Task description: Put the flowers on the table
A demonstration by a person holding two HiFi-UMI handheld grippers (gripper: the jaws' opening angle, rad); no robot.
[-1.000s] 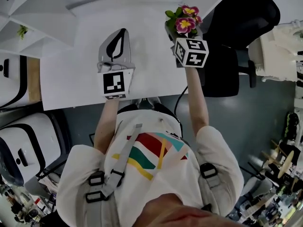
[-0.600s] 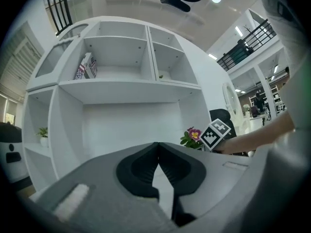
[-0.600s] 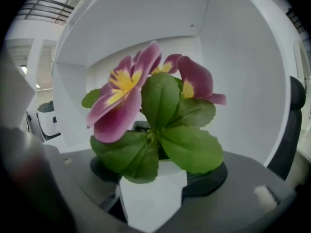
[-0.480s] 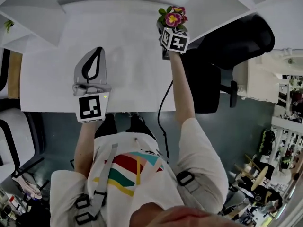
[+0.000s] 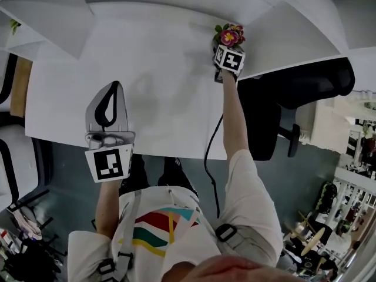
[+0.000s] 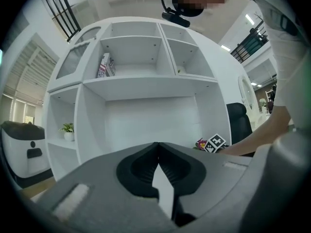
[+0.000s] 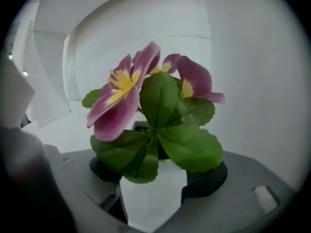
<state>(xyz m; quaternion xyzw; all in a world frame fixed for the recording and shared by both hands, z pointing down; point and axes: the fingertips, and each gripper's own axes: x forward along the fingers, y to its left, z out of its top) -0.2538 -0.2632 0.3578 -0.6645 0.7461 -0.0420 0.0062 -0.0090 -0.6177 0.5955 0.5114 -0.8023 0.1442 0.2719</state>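
Change: flowers (image 5: 230, 36) lower over bench (image 5: 170, 93).
Right claw (image 5: 225, 44): pinches pot (image 7: 153, 198) (own view only).
Left claw (image 5: 113, 87): pressed together.

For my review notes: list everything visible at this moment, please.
Flowers: one bunch, pink and yellow, in a white pot, over the table's far right edge.
Table: one, white, fills the head view's middle.
Shelf unit: one, white, behind the table.
Books: few, colour unclear, upper shelf.
Small plant: one, green, lower left shelf.
Office chair: one, black, right of table.
Left gripper: one, grey, jaws together, empty.
Right gripper: one, grey, jaws on the pot.
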